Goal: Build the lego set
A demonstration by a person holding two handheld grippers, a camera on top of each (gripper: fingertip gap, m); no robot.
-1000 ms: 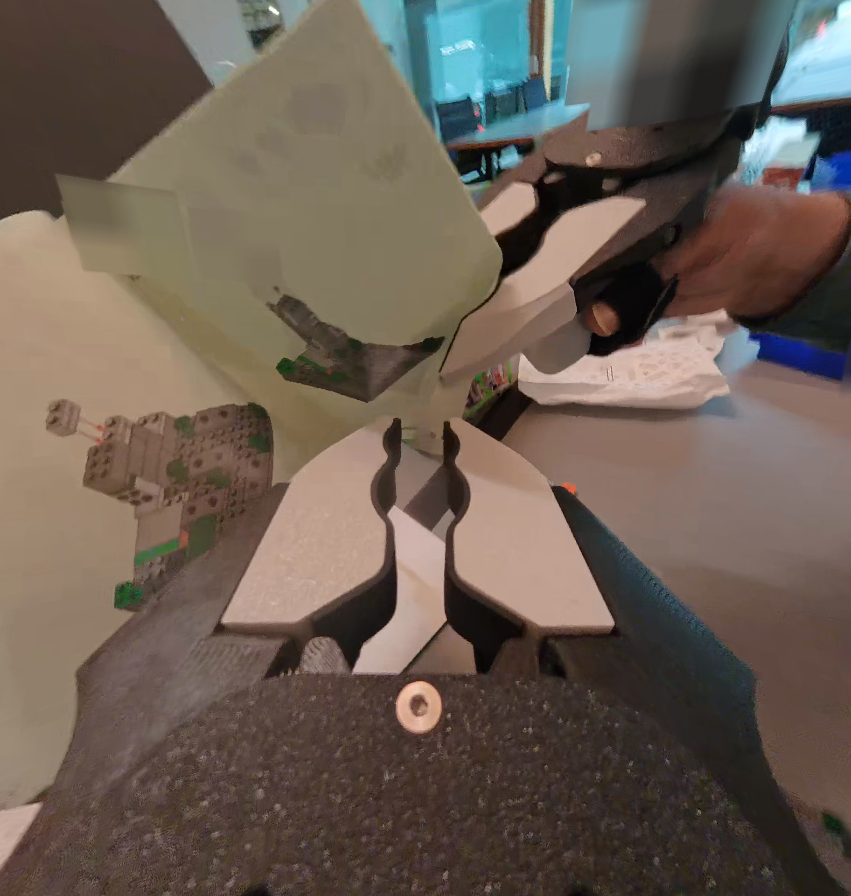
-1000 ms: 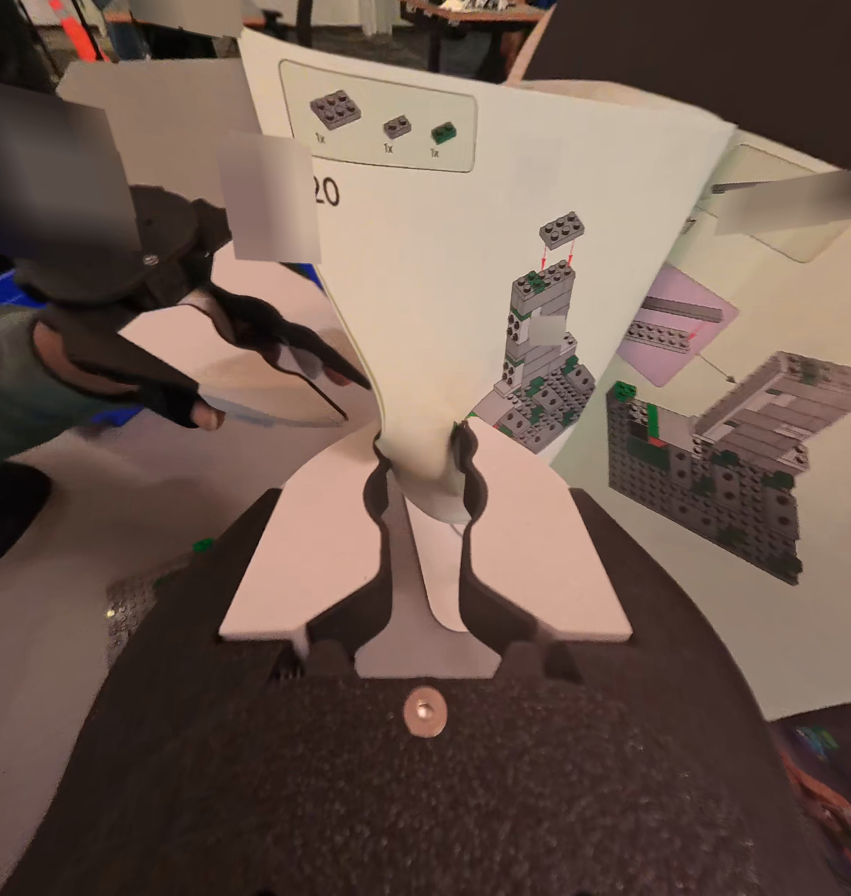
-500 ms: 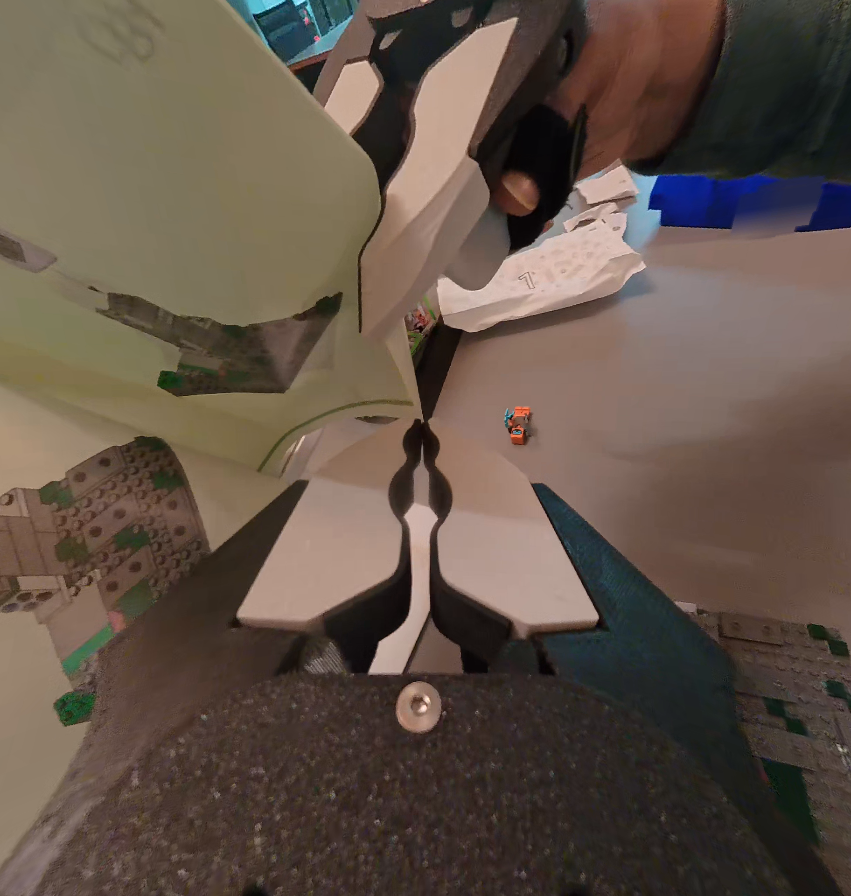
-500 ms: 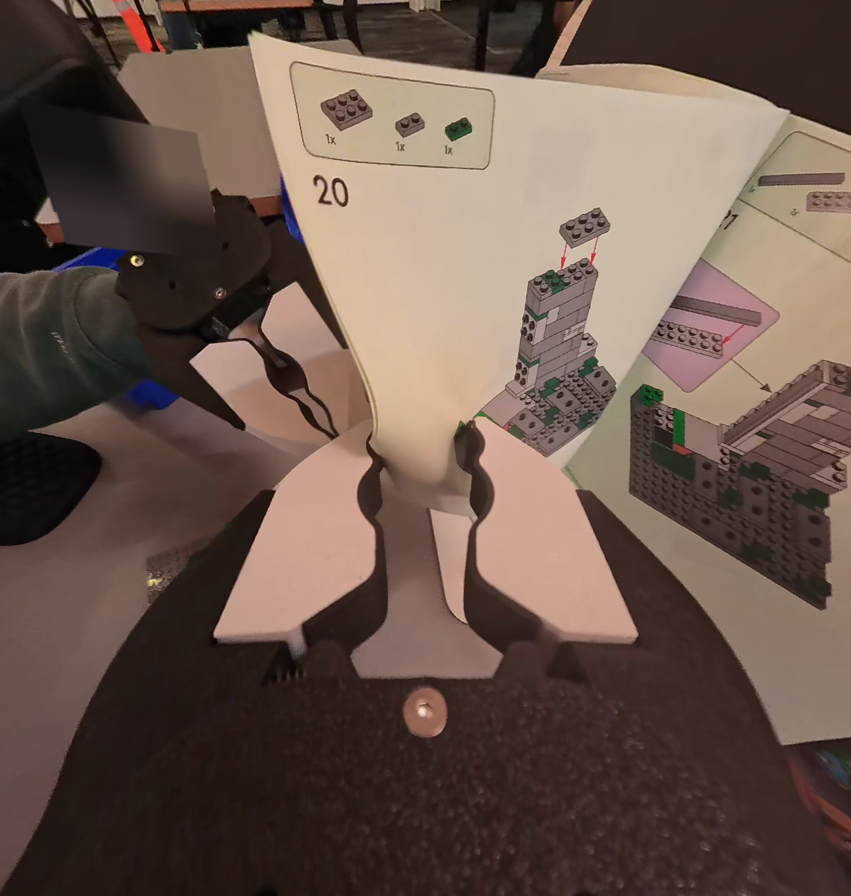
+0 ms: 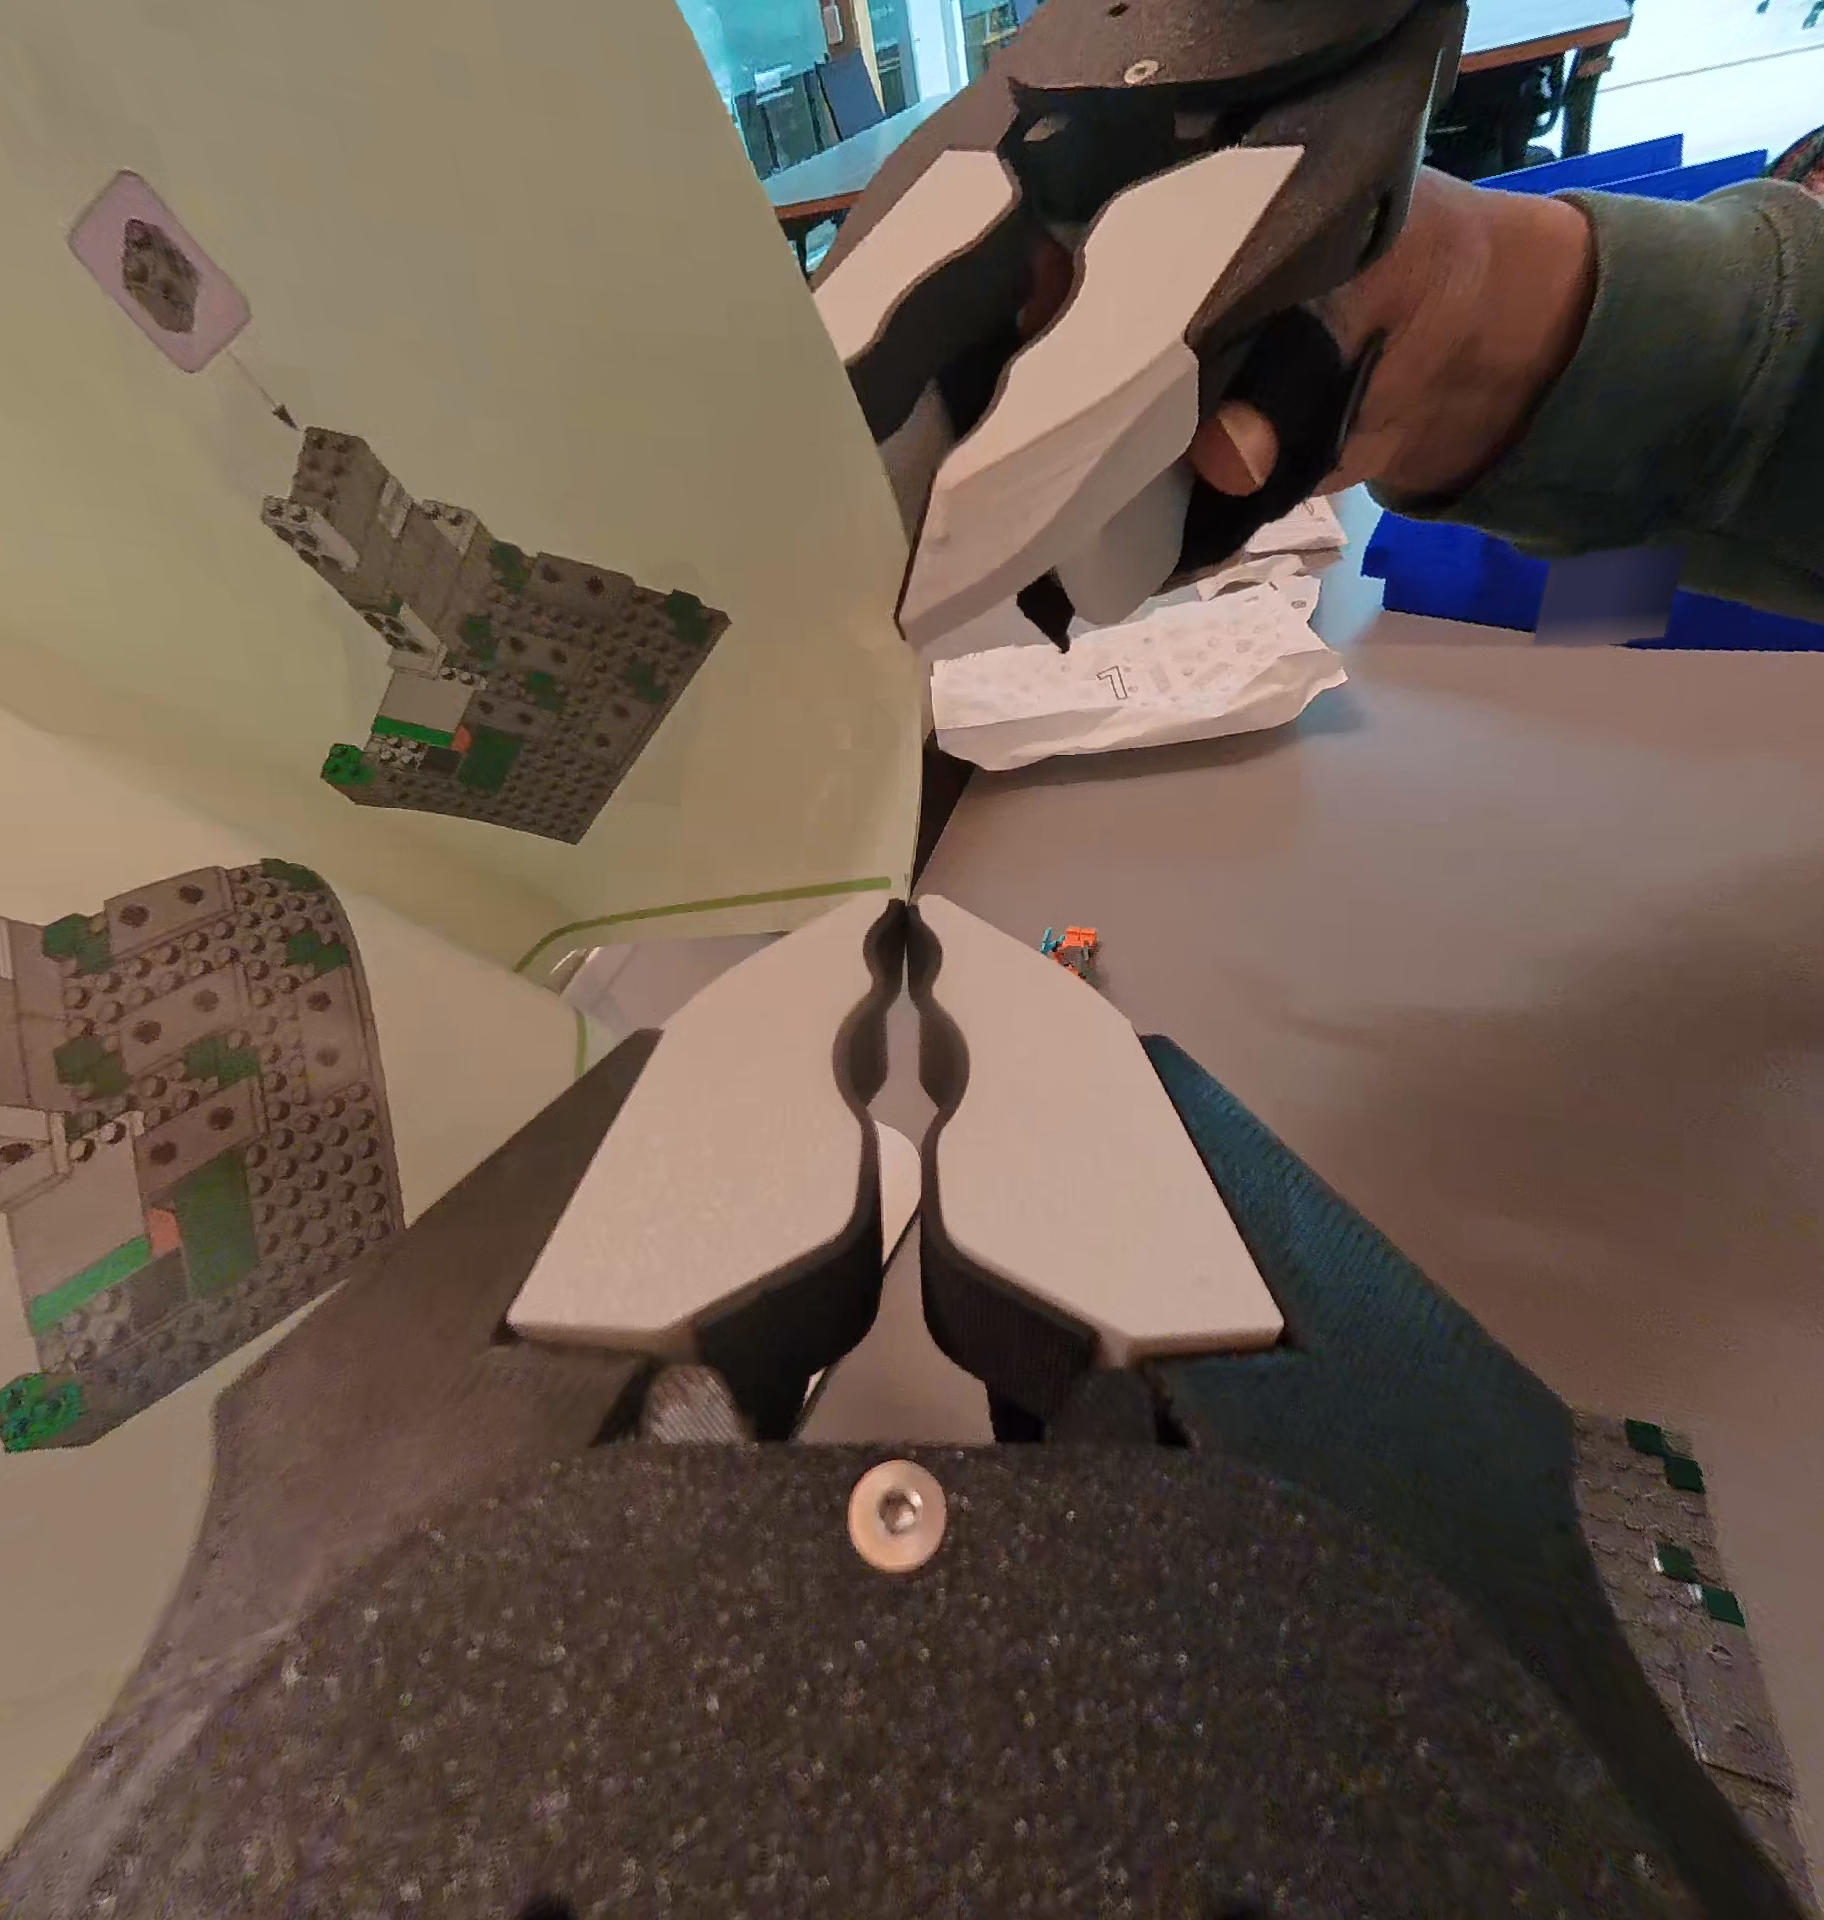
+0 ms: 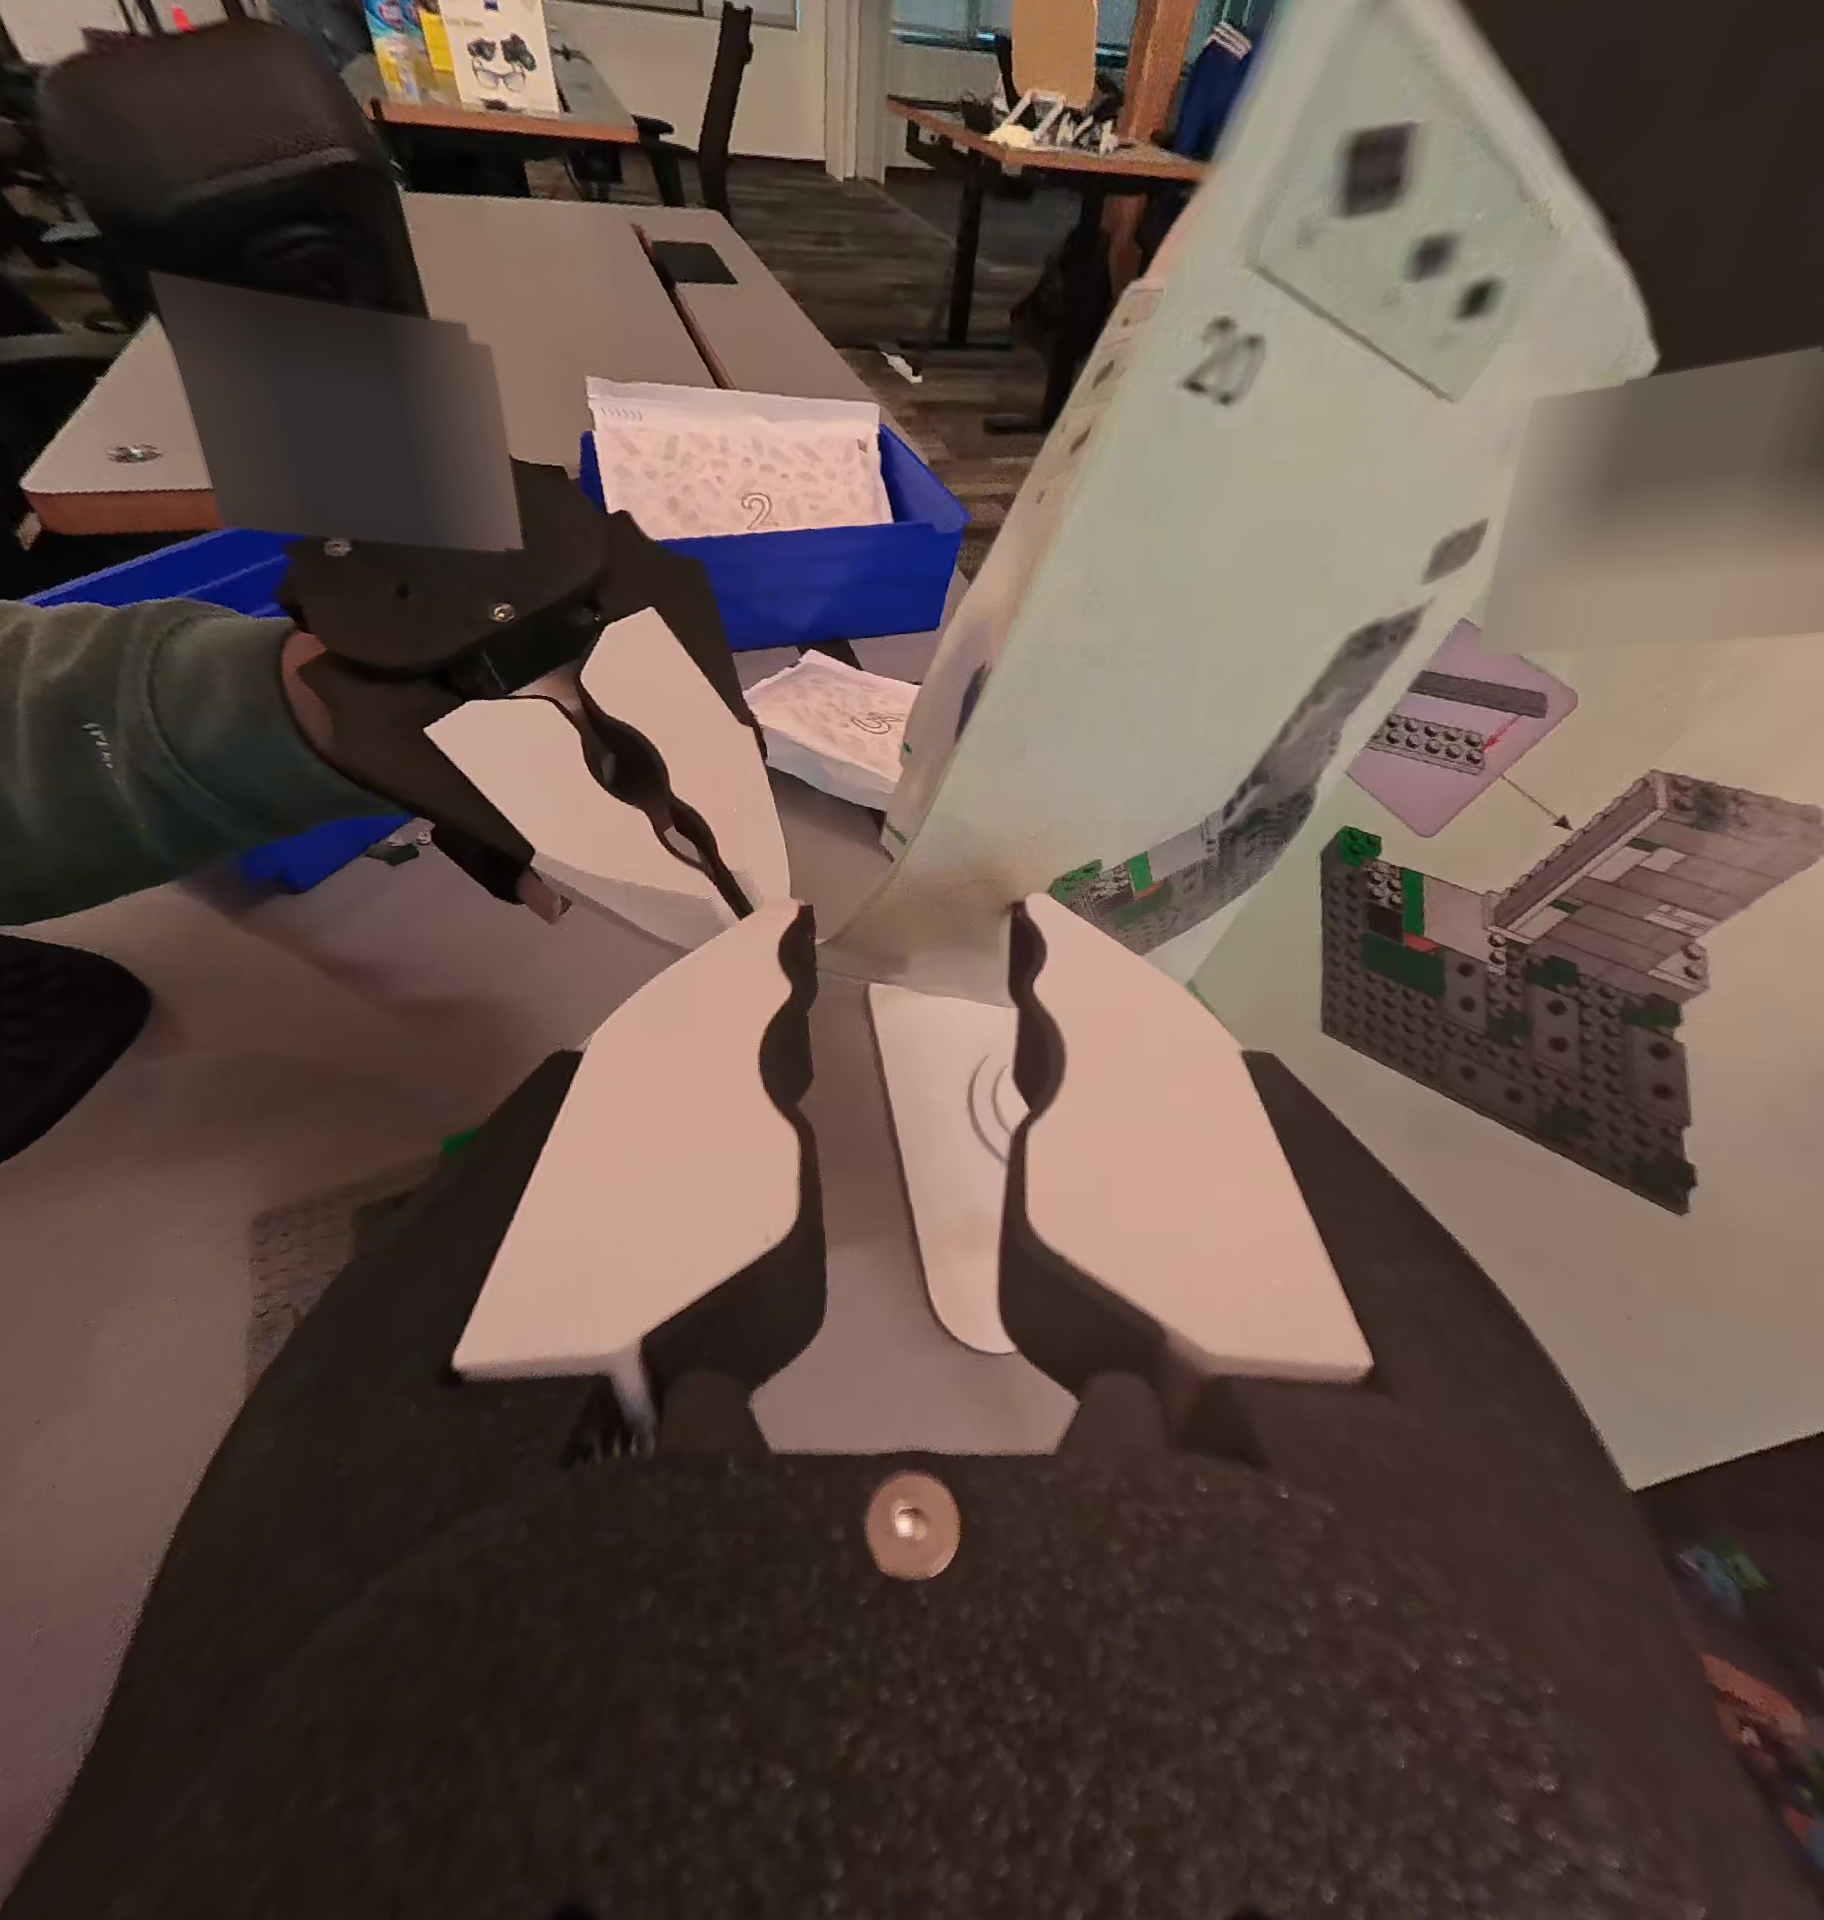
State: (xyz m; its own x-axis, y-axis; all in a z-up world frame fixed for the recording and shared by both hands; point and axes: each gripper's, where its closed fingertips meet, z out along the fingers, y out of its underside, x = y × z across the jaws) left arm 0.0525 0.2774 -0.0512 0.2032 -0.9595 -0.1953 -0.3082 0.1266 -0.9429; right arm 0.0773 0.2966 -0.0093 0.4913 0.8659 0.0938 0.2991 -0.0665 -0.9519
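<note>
Left gripper (image 5: 903, 914): I logged its jaws together, tips touching, right at the lower edge of the lifted page. I could not tell whether paper was caught between them.
Right gripper (image 6: 913, 920): its jaws stood apart, the lifted page's lower edge curling between the tips and lying against the 3 o'clock finger; it was not clamped.
Instruction booklet (image 6: 1510, 1091): open, with printed drawings of a grey and green brick build; it filled the 3 o'clock side of the right wrist view and the 9 o'clock side of the left wrist view.
Lifted page (image 6: 1199, 540): stood up from the booklet and leaned toward 1 o'clock in the right wrist view, blurred. In the left wrist view its other face (image 5: 420, 468) ran from 9 to 12 o'clock.
Other gripper, as I saw it: the right one appeared at 1 o'clock in the left wrist view (image 5: 1043, 592), held by a hand (image 5: 1438, 343) in a dark fingerless glove and green sleeve, just beside the page's edge.
Tabletop (image 5: 1459, 935): grey.
Small orange piece (image 5: 1072, 948): on the tabletop, just past the left gripper's tips toward 1 o'clock.
White paper bag (image 5: 1126, 686): lying at 1 o'clock in the left wrist view, below the right gripper.
Blue bin (image 6: 773, 561): at 11 o'clock in the right wrist view, a white parts bag standing in it.
Grey studded plate (image 5: 1656, 1558): at 4 o'clock in the left wrist view, with a few dark green tiles on it.
</note>
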